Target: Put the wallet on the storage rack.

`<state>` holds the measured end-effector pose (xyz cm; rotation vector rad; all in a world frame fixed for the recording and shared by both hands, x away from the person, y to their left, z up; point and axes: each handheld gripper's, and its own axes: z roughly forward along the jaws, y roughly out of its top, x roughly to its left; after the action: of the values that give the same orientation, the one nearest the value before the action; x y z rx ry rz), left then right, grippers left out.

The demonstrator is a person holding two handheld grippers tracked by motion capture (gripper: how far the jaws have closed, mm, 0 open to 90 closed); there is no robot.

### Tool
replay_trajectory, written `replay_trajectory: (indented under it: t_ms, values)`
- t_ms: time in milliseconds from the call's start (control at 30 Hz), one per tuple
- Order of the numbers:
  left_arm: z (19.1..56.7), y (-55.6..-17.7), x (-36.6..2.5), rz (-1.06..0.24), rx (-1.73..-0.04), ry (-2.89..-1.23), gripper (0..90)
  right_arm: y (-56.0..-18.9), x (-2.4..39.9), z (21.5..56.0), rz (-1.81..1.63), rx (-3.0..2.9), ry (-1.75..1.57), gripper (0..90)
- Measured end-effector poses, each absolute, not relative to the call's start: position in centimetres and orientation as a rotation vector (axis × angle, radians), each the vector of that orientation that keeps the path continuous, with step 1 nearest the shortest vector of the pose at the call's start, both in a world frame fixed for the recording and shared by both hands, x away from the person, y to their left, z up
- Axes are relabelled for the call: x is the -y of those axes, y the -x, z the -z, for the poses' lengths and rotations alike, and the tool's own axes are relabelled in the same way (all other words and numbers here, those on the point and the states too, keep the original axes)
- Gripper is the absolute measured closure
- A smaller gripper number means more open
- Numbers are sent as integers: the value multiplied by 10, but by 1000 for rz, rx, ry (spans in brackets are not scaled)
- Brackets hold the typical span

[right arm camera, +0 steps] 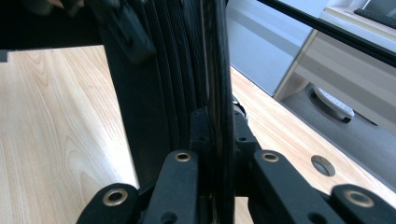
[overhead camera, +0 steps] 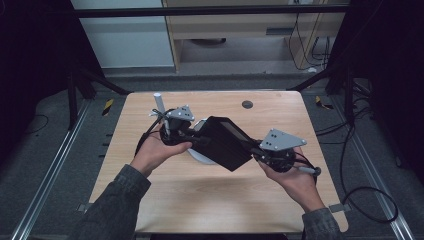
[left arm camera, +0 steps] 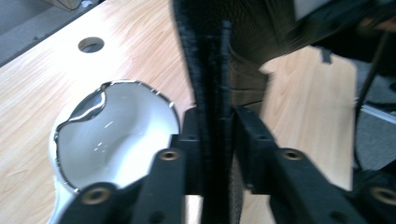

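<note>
- A black pouch [overhead camera: 227,142] is held flat above the middle of the desk [overhead camera: 200,195], between both grippers.
- The left gripper [overhead camera: 197,140] comes in from 9 o'clock of the pouch. In the left gripper view its jaws pinch the pouch's ribbed edge [left arm camera: 212,93], with the pads pressed against both sides.
- The right gripper [overhead camera: 252,150] comes in from 4 o'clock of the pouch. In the right gripper view its jaws are pinched tight on a thin, stiff edge of the pouch [right arm camera: 217,93], with folded black layers just beside it.
- A white bowl [overhead camera: 202,156] sits on the desk under the pouch, and its rim peeks out at the pouch's 7 o'clock. In the left gripper view the bowl [left arm camera: 116,135] lies to the left of the jaws, glossy inside.
- A round hole [overhead camera: 247,104] in the desk lies at 12 o'clock of the pouch, well apart from it.
- The left hand [overhead camera: 157,150] and the right hand [overhead camera: 292,177] grip the gripper bodies from below, with grey-green sleeves at the bottom edge.
</note>
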<state>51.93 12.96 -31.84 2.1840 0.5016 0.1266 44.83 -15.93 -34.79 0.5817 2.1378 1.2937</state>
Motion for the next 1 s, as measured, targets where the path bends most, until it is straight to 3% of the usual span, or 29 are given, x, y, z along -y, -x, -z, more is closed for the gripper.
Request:
replay_trajectory:
  t_ms: [167, 433, 633, 1000]
  values:
    - [297, -513, -112, -196, -480, -2258, 802, -444, 168, 358, -1299, -2125, -608, 814]
    - [265, -511, -86, -342, -477, -2365, 804, -433, 180, 397, -1280, -2284, -688, 407]
    - [251, -512, -88, -371, -505, -2350, 804, -436, 195, 445, -1194, -2235, -864, 179]
    - [239, -520, -98, -409, -562, -2293, 803, -458, 217, 487, -1065, -2194, -1232, 98]
